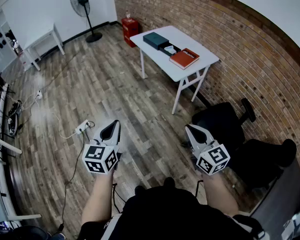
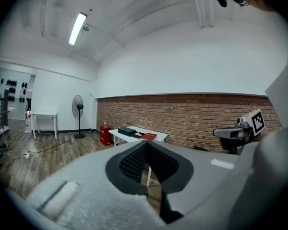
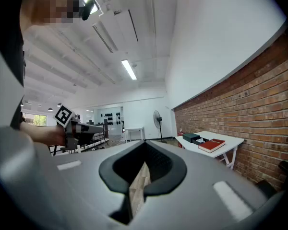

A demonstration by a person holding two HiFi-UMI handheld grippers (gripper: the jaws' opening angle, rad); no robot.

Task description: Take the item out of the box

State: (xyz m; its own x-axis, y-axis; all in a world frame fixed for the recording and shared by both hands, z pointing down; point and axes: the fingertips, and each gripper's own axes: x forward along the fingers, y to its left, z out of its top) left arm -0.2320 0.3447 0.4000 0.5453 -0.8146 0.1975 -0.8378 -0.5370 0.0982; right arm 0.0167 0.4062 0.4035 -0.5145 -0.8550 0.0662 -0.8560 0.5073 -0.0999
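Both claws closed, nothing in either. The left gripper (image 2: 146, 146) has its jaws meeting at the tips, with only floor showing through the slot below them. The right gripper (image 3: 144, 150) reads the same. I hold the pair side by side and apart above the wood floor (image 1: 130, 94), tips pointing forward. The dark green box (image 1: 156, 39) lies on the white table (image 1: 187, 36) against the brick wall (image 1: 230, 44), well ahead of both grippers. I cannot tell whether its lid is on. A small pale item (image 1: 169, 49) sits just beside it, then a flat red book (image 1: 184, 58) at the table's nearer end. A red canister (image 1: 130, 29) stands on the floor by the table's far end. A black chair (image 1: 225, 124) is near the right gripper.
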